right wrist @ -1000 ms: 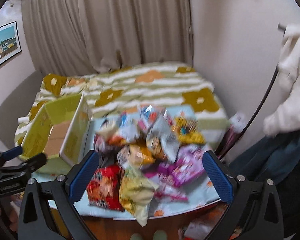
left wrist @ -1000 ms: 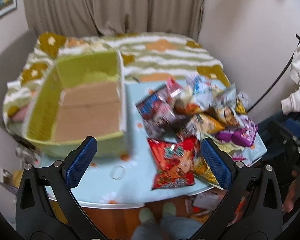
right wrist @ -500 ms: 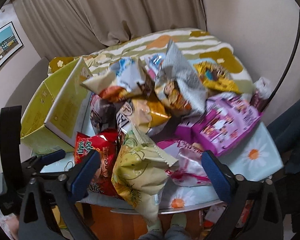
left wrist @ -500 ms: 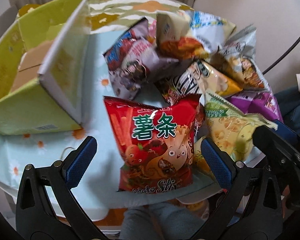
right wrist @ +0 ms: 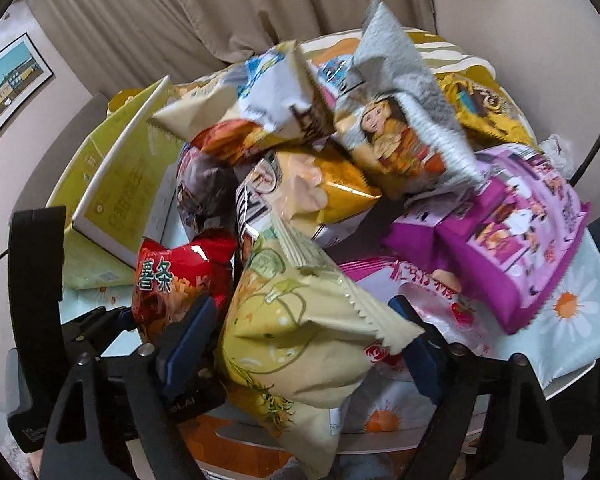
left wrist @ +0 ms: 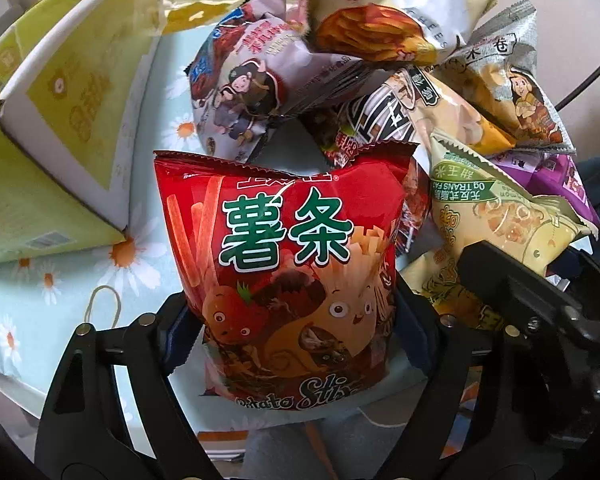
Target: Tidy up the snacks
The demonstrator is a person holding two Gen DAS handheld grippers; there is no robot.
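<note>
A red potato-stick bag [left wrist: 292,240] lies at the near edge of the snack pile. My left gripper [left wrist: 296,320] is closing on it, blue pads against both lower sides. Beside it on the right, a pale yellow bag [right wrist: 292,300] sits between the fingers of my right gripper [right wrist: 300,336], which is also closing, pads touching its sides. The right wrist view shows the red bag [right wrist: 172,280] to the left of the yellow one. A yellow-green cardboard box [left wrist: 60,100] stands open on the left of the table.
Several more snack bags are heaped behind, among them a purple pack [right wrist: 512,240] and a grey bag [right wrist: 400,120]. The table's daisy cloth [left wrist: 60,300] shows at front left. A flowered bedspread, curtain and framed picture [right wrist: 8,84] lie beyond.
Both grippers have come down onto the pile's near edge. Their jaws have narrowed from wide open, the left around the red bag and the right around the yellow bag.
</note>
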